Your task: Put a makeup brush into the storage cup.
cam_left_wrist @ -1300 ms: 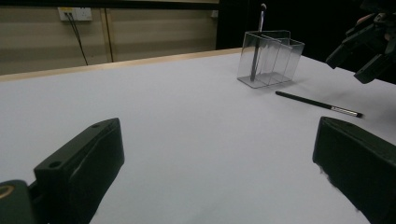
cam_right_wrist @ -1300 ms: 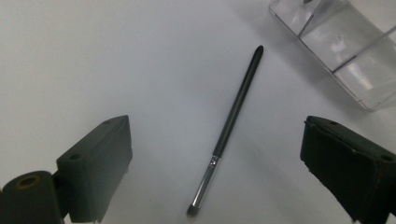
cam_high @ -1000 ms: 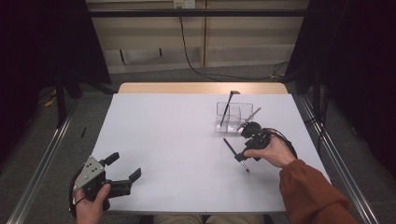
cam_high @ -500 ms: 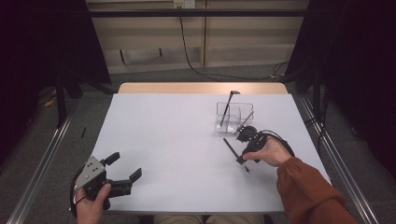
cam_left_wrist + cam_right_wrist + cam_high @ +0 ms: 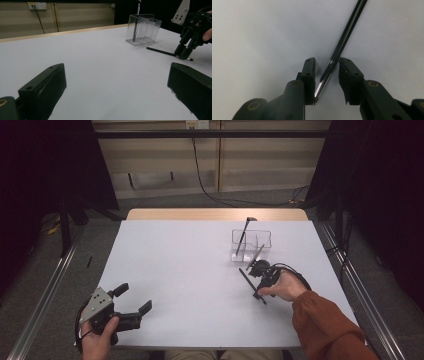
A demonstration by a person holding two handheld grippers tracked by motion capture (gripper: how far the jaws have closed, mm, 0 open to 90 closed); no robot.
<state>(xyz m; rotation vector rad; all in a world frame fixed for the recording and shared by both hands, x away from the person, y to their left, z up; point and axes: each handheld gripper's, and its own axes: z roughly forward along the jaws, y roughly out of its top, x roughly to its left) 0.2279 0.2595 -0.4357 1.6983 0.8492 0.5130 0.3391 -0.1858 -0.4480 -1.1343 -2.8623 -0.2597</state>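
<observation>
Pen (image 5: 342,47) lies btwn right claw (image 5: 327,75) pads on table; claw closing in, not yet gripping.

Glossy black pen (image 5: 342,47) with a shiny metal tip, matt black plastic pads (image 5: 310,72) around it, clear smooth plastic holder (image 5: 251,244) (see-through walls), matt white table (image 5: 180,270)
</observation>
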